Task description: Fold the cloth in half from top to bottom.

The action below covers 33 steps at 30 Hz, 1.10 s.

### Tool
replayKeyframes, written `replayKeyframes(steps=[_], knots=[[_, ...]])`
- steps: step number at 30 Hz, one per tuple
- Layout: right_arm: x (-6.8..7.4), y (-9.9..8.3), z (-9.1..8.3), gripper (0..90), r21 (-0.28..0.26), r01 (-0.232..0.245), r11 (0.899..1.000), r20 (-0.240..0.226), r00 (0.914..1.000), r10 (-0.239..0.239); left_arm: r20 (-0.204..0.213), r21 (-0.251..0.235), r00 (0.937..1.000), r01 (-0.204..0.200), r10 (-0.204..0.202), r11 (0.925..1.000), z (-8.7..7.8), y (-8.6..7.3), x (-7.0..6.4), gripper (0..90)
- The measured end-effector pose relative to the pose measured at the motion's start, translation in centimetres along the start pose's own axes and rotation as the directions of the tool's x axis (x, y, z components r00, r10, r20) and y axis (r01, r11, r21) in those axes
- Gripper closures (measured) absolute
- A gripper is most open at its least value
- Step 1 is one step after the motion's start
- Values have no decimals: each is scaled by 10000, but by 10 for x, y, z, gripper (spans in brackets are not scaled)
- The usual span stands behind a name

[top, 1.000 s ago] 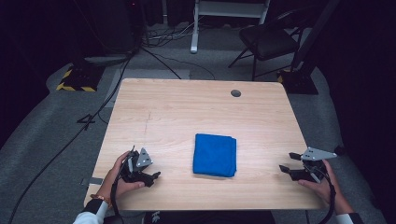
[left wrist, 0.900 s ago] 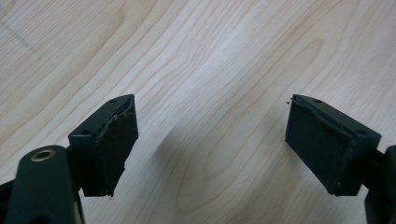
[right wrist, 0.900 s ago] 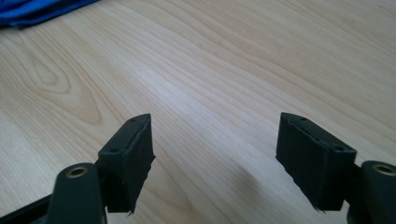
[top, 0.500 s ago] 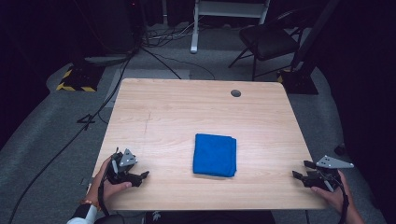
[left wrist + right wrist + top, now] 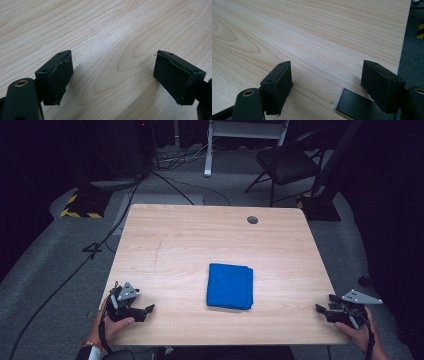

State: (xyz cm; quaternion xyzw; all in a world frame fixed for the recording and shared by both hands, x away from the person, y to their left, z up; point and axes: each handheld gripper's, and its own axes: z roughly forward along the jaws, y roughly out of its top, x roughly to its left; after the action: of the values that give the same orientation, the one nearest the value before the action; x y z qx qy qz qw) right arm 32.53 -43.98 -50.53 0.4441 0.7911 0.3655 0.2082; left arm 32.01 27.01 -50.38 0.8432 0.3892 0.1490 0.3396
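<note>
The folded blue cloth [image 5: 230, 286] lies untouched at the middle of the light wooden table [image 5: 200, 240]. The left gripper [image 5: 142, 311] and right gripper [image 5: 322, 310], both spread and empty, wait at the near corners. I judge nothing has begun; next, one must reach toward the cloth.

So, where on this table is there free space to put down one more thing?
Most of the table is bare. The widest free patch runs from the blue folded cloth to the far edge, where only a small round hole sits. Bare strips also lie left and right of the cloth. The near corners are crowded by the left gripper and right gripper.
</note>
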Motion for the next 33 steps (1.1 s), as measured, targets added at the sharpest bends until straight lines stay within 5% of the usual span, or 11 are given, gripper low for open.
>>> replayKeyframes(steps=[33], knots=[[0,0,0,256,1,-137,9999,91,9999,137,-114,-17,9999,24,-24,10000,0,0,-1,165]])
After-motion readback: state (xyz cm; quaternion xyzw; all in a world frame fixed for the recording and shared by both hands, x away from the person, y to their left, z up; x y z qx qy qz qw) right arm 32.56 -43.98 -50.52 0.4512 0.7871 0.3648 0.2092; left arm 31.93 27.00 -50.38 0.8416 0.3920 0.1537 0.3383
